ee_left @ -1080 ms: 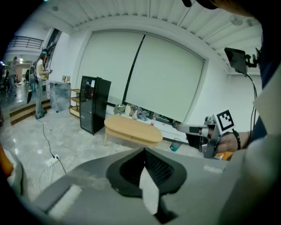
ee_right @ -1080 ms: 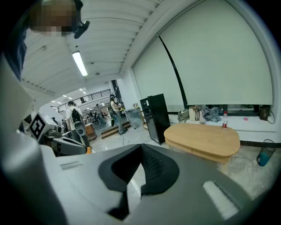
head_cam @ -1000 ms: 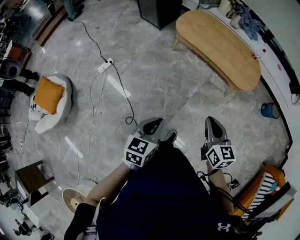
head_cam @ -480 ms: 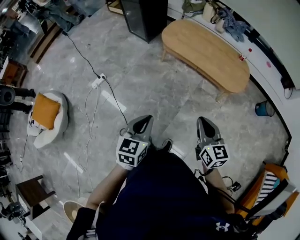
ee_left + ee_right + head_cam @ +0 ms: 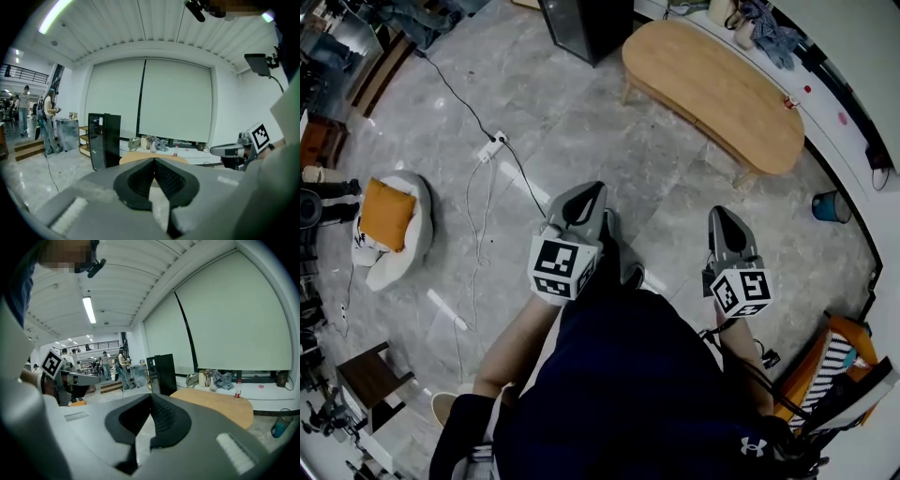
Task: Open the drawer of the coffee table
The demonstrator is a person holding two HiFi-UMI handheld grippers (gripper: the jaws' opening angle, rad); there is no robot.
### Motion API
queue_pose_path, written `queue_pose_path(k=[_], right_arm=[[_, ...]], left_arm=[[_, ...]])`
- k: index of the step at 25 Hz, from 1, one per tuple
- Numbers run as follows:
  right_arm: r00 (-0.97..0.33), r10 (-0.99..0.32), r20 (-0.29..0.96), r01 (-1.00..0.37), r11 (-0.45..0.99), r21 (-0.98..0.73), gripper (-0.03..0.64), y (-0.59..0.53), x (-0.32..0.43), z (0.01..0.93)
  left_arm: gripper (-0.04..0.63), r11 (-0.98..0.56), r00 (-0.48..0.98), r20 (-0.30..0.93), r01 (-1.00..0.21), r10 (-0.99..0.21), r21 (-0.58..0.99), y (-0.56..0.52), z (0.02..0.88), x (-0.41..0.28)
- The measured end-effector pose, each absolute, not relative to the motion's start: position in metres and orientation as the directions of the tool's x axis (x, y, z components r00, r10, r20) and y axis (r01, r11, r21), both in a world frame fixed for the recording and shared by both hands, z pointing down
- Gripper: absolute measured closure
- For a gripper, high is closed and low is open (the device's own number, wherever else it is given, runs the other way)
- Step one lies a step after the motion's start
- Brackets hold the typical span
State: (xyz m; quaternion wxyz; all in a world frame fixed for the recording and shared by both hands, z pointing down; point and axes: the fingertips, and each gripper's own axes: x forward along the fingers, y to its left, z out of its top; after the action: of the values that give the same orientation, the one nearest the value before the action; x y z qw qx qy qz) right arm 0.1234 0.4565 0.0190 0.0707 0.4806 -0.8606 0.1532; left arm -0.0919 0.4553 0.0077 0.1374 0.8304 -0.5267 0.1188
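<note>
The oval wooden coffee table (image 5: 717,89) stands on the grey floor ahead, upper right in the head view; no drawer shows from here. It also appears in the right gripper view as a tan top (image 5: 220,404), and just above the jaws in the left gripper view (image 5: 136,158). My left gripper (image 5: 592,191) and right gripper (image 5: 720,215) are both held in front of the person's body, well short of the table, jaws shut with nothing between them. Each points roughly level toward the table.
A black cabinet (image 5: 586,23) stands left of the table. A power strip and cables (image 5: 492,148) trail over the floor at left, near a white pouf with an orange cushion (image 5: 389,225). A blue bucket (image 5: 828,204) sits at right. Bags and clothes (image 5: 213,378) lie behind the table.
Both grippers have risen and moved forward toward the table, the left more than the right. The head view has shifted slightly. Both stay shut.
</note>
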Motion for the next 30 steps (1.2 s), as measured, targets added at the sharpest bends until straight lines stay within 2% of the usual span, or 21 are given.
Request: queue_pose_path(k=[14, 21, 30], right_arm=[[-0.423, -0.869, 0.256, -0.906, 0.404, -0.128, 0.615, 0.332, 0.088, -0.007], [-0.379, -0.885, 0.272, -0.926, 0.361, -0.115, 0.615, 0.286, 0.073, -0.002], [-0.355, -0.881, 0.312, -0.934, 0.324, -0.148, 0.614, 0.246, 0.094, 0.028]], left_arm=[[0.594, -0.513, 0.513, 0.258, -0.855, -0.819, 0.073, 0.297, -0.015, -0.129], [0.594, -0.520, 0.528, 0.306, -0.846, -0.792, 0.114, 0.243, 0.004, -0.154], [0.594, -0.502, 0.520, 0.331, -0.853, -0.787, 0.144, 0.190, 0.034, -0.146]])
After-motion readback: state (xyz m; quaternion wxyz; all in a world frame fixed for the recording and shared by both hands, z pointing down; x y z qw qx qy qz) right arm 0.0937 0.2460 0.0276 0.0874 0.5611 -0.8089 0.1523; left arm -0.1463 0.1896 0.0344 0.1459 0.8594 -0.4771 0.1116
